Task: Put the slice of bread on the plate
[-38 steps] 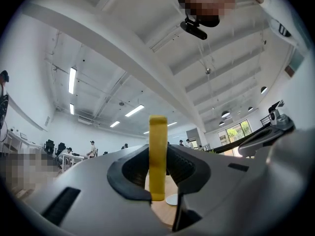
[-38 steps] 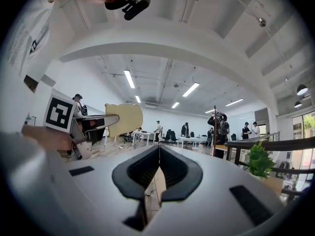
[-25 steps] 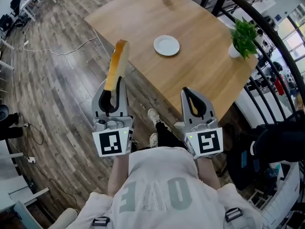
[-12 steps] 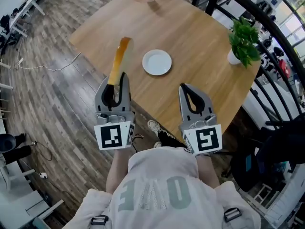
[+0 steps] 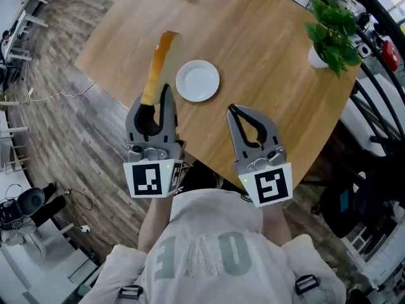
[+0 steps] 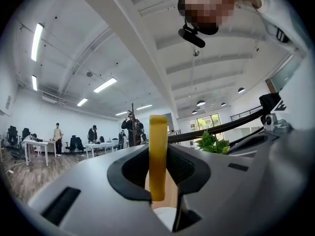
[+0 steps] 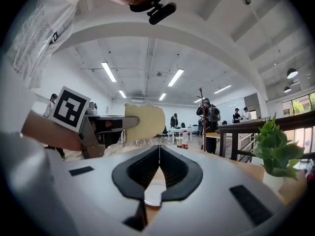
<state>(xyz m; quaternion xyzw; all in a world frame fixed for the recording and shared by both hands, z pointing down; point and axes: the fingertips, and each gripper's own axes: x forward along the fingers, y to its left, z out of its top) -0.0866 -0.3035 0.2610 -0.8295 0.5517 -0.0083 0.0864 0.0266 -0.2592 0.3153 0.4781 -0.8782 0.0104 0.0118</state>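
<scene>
A slice of bread (image 5: pixel 159 65) stands on edge, its crust up, with my left gripper (image 5: pixel 158 97) shut on its lower end. In the left gripper view the bread (image 6: pixel 157 154) rises between the two jaws. The white plate (image 5: pixel 197 80) lies empty on the wooden table (image 5: pixel 259 49), just right of the bread and ahead of both grippers. My right gripper (image 5: pixel 233 109) is shut with nothing in it, near the table's front edge. In the right gripper view its jaws meet in a line, with the plate (image 7: pixel 152 195) below them and the bread (image 7: pixel 144 123) off to the left.
A potted plant (image 5: pixel 331 29) stands at the table's far right, next to a black railing (image 5: pixel 373 18). Bottles (image 7: pixel 184 139) stand at the table's far end. Wood floor and desks lie to the left, with people standing further back.
Both grippers have moved forward over the table's near edge, and the plate is now much closer to them. The bread stays in the left gripper's grip.
</scene>
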